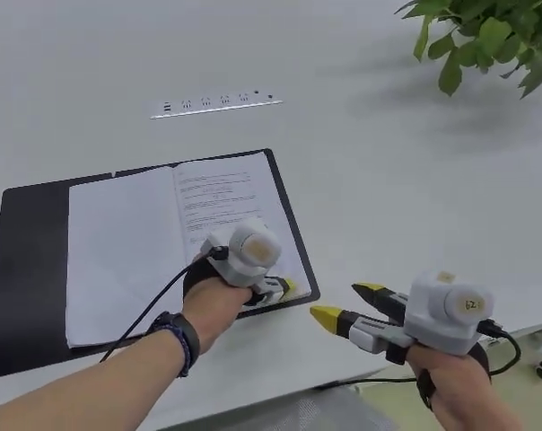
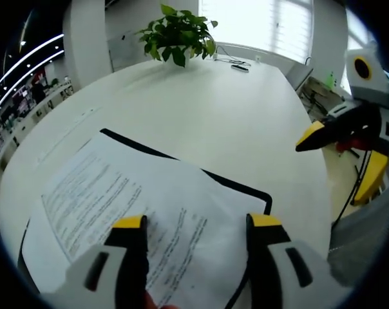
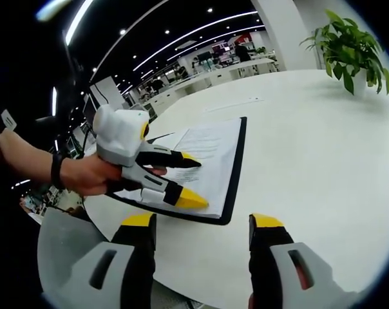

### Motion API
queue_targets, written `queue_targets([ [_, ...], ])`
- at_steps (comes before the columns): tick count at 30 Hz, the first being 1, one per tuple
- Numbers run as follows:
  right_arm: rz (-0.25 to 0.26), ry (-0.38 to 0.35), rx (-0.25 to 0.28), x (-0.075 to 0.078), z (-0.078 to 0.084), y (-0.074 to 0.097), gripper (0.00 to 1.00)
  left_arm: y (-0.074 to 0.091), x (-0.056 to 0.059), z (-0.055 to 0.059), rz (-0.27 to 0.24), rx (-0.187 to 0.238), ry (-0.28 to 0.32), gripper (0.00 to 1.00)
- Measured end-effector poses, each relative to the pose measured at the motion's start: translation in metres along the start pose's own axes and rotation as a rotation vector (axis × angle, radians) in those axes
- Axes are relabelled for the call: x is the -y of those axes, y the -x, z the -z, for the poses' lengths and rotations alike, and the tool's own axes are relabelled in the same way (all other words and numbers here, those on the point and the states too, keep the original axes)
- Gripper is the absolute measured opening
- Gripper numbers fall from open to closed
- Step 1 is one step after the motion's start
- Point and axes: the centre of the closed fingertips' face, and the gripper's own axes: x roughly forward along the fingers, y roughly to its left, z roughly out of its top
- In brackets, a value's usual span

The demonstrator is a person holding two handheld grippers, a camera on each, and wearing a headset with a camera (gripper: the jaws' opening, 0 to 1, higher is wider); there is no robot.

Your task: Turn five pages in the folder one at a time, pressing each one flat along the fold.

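Note:
A black folder lies open on the white table, with a blank left page and a printed right page. My left gripper sits at the lower right corner of that printed page. In the left gripper view its jaws stand open over the printed page; the right gripper view shows the left gripper with fingers apart at the folder's corner. My right gripper hovers open to the right of the folder near the table's front edge, its jaws holding nothing.
A strip of sockets is set into the table beyond the folder. A potted green plant stands at the far right. The table's front edge runs just below both hands.

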Motion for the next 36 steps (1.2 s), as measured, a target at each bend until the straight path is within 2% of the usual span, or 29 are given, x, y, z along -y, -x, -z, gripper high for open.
queue_targets([
  [8, -0.01, -0.006, 0.009, 0.0, -0.004, -0.006, 0.56, 0.004, -0.004, 0.003, -0.005, 0.025, 0.036, 0.56],
  [11, -0.024, -0.002, 0.012, -0.002, -0.009, -0.013, 0.55, 0.005, -0.003, 0.003, -0.002, 0.032, 0.045, 0.55],
  [16, -0.053, -0.003, 0.022, -0.003, -0.022, -0.033, 0.53, 0.005, -0.002, 0.003, 0.004, 0.039, 0.058, 0.55],
  [21, -0.097, -0.08, 0.071, -0.001, -0.042, -0.062, 0.5, 0.006, -0.003, 0.003, 0.017, 0.062, 0.096, 0.55],
  [25, -0.123, -0.064, 0.025, 0.001, -0.041, -0.083, 0.49, 0.009, -0.001, 0.005, 0.032, 0.067, 0.096, 0.54],
  [29, -0.161, -0.091, 0.002, -0.002, -0.04, -0.099, 0.49, 0.012, -0.005, 0.008, 0.03, 0.067, 0.105, 0.48],
  [33, -0.16, -0.076, -0.016, -0.003, -0.035, -0.101, 0.48, 0.013, -0.005, 0.01, 0.022, 0.064, 0.087, 0.45],
  [34, -0.159, -0.075, -0.015, -0.003, -0.035, -0.101, 0.48, 0.013, -0.005, 0.01, 0.024, 0.063, 0.089, 0.47],
  [36, -0.153, -0.078, -0.008, -0.002, -0.034, -0.098, 0.48, 0.013, 0.004, 0.008, 0.054, 0.063, 0.114, 0.54],
])
